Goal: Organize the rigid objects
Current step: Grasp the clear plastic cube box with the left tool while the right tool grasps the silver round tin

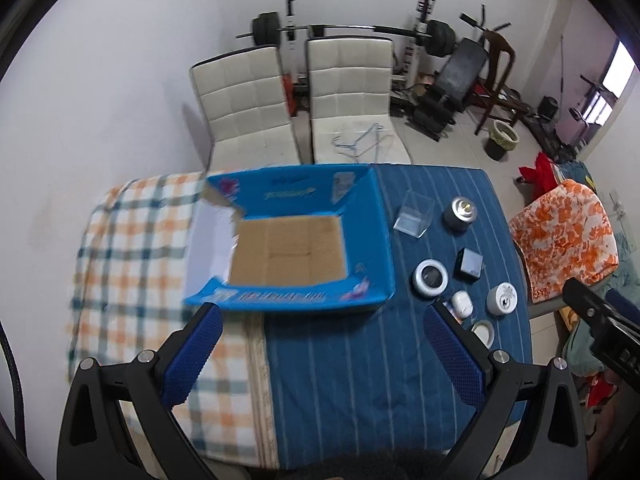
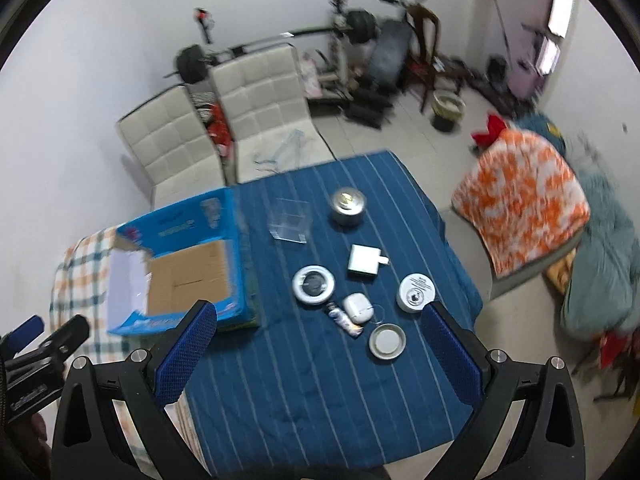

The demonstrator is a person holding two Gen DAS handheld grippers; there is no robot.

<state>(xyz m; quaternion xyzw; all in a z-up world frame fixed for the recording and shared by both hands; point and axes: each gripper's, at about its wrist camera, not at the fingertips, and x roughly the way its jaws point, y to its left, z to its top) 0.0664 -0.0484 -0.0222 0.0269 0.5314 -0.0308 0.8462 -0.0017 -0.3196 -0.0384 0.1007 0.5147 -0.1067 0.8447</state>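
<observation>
Blue-padded left gripper and right gripper, jaws wide, empty.

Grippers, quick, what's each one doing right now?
Left gripper: open, holding nothing.
Right gripper: open, holding nothing.

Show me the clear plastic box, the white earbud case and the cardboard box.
clear plastic box (image 2: 291, 221), right wrist view, front wall.
white earbud case (image 2: 357, 308), right wrist view, lid top.
cardboard box (image 1: 288, 250), left wrist view, bare brown floor.
</observation>
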